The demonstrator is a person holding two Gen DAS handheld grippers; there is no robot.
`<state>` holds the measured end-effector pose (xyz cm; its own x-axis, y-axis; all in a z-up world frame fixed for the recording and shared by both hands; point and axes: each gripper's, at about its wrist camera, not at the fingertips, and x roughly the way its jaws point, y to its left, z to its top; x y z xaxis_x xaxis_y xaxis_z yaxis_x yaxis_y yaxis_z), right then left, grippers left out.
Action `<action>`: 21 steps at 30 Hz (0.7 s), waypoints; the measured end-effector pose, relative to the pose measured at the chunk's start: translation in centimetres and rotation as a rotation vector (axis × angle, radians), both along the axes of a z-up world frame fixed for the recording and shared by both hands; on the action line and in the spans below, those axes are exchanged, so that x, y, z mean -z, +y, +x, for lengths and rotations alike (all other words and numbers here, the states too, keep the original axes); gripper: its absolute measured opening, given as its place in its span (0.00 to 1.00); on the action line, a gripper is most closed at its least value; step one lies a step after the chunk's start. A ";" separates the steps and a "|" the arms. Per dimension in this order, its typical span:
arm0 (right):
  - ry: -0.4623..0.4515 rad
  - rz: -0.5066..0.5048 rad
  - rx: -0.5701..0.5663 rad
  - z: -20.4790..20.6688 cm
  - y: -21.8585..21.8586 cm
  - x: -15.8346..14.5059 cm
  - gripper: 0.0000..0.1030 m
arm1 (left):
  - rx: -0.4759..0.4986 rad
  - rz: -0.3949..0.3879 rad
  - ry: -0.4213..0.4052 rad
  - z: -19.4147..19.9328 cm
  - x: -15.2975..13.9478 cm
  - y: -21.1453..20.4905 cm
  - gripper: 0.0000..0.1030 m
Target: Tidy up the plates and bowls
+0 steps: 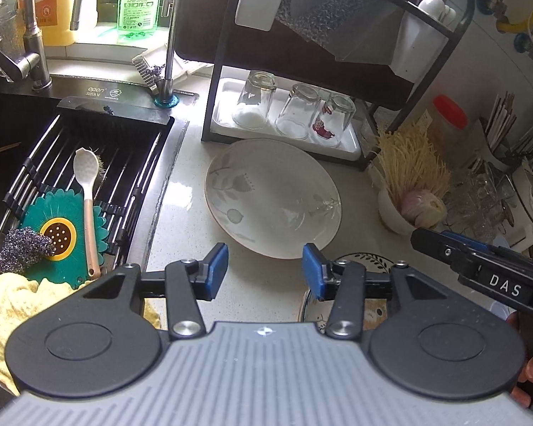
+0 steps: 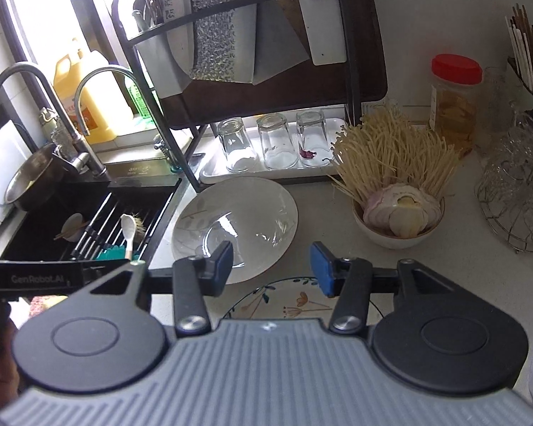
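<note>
Left hand-held gripper (image 1: 264, 271) and right hand-held gripper (image 2: 270, 269) both hanging half open, gripping nothing, leaf-patterned plate (image 1: 272, 197) lying on the tabletop (image 1: 181, 213), flowered plate (image 2: 284, 300) seemingly just beside it.

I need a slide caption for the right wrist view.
Open right gripper above a pale oval leaf-patterned ceramic plate beside the black sink.

"maxprote" on green bottle (image 1: 138, 7); "DAS" on right tongs (image 1: 504, 284); "GenRobot.AI" on left tongs (image 2: 35, 278).

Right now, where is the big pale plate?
The pale plate lies on the counter right of the sink, in front of the tray of upturned glasses.
</note>
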<state>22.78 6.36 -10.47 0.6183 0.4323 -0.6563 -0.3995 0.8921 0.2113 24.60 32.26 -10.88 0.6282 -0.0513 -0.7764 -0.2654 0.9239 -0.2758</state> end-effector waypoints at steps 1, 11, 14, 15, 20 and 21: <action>0.004 0.005 -0.005 0.4 0.1 0.1 0.52 | -0.008 -0.005 0.005 0.6 0.2 0.3 0.51; 0.110 0.050 -0.005 5.0 0.8 3.0 0.53 | -0.062 -0.021 0.070 5.3 2.9 3.1 0.51; 0.119 0.040 -0.011 6.5 1.3 4.0 0.53 | -0.073 -0.020 0.101 6.3 4.1 3.9 0.51; 0.124 0.037 -0.009 7.0 1.4 4.3 0.52 | -0.073 -0.019 0.110 6.7 4.5 4.1 0.51; 0.163 0.028 -0.005 9.3 2.1 5.8 0.52 | -0.065 -0.023 0.131 8.3 5.7 4.8 0.51; 0.170 0.029 -0.007 9.6 2.2 6.0 0.52 | -0.061 -0.030 0.133 8.6 6.0 5.0 0.51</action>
<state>32.40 8.59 -16.51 0.4962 0.4565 -0.7385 -0.3618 0.8820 0.3020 33.20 37.28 -16.85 0.5223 -0.0409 -0.8518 -0.3571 0.8966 -0.2620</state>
